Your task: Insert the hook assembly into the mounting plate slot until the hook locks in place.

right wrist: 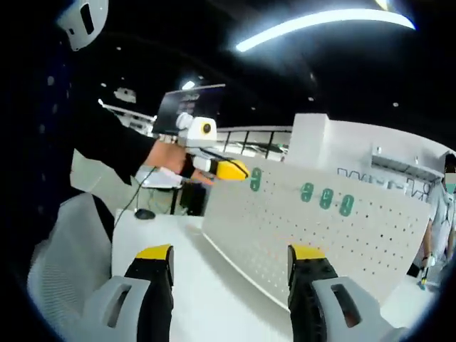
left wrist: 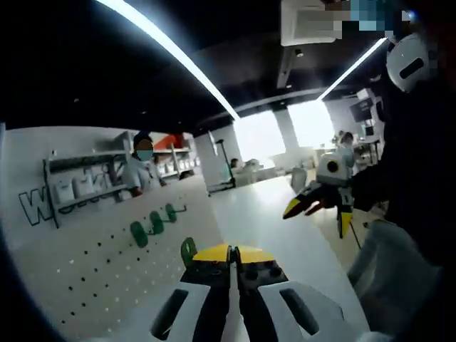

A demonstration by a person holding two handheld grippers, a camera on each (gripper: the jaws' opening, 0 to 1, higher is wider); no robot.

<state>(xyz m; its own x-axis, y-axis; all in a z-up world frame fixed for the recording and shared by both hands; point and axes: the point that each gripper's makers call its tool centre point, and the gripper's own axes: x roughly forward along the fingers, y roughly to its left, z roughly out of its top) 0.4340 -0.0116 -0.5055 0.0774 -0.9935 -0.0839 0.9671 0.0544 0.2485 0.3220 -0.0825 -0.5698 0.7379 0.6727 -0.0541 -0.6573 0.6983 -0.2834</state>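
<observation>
A green hook (left wrist: 188, 251) is clenched in the left tongs (left wrist: 229, 258) and is pressed at the near edge of the white pegboard plate (left wrist: 92, 271). It is judged light, stiff plastic, best held by its flat body. Its long axis seems to run into the plate. Three hooks (right wrist: 325, 197) already hang there. The right tongs (right wrist: 230, 262) are released, over the bench (right wrist: 192, 285)

Matt white perforated mounting plate (right wrist: 313, 228), glossy green plastic hooks (right wrist: 325, 197).
</observation>
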